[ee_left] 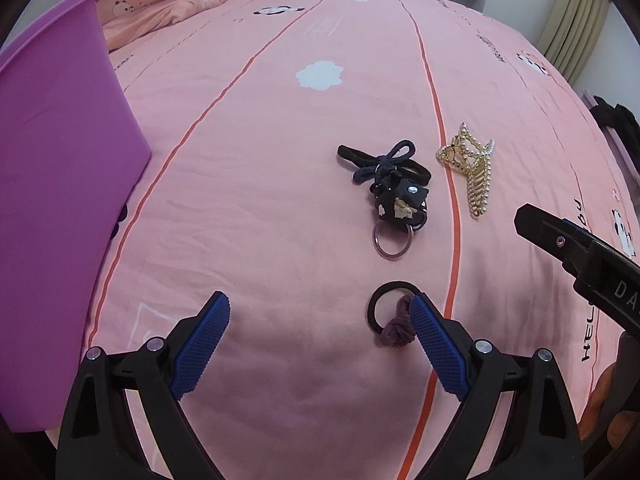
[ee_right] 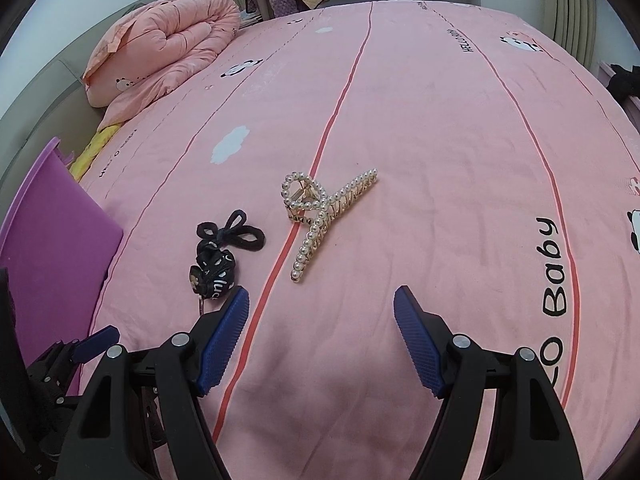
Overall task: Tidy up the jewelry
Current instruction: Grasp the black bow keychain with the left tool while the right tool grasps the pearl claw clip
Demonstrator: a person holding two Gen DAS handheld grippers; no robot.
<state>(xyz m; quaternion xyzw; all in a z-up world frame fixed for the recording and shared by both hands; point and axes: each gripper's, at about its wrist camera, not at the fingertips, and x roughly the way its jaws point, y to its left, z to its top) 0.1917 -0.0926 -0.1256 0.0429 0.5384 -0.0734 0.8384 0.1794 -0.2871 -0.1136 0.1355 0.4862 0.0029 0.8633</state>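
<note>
Now, gather the hair tie (ee_left: pixel 390 316).
Left gripper (ee_left: pixel 320 320), fingers spread, should centre over its knot; right gripper (ee_right: pixel 320 308) also spread.

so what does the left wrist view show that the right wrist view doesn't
Only the left wrist view shows the black hair tie with a mauve knot, lying by the left gripper, whose jaws are open.

Only the right wrist view shows the folded pink quilt in full, the "Baby" lettering on the sheet, and the open right gripper.

Both show the pearl claw clip, the black bow bundle with a ring, the purple bin and the pink bedsheet.
</note>
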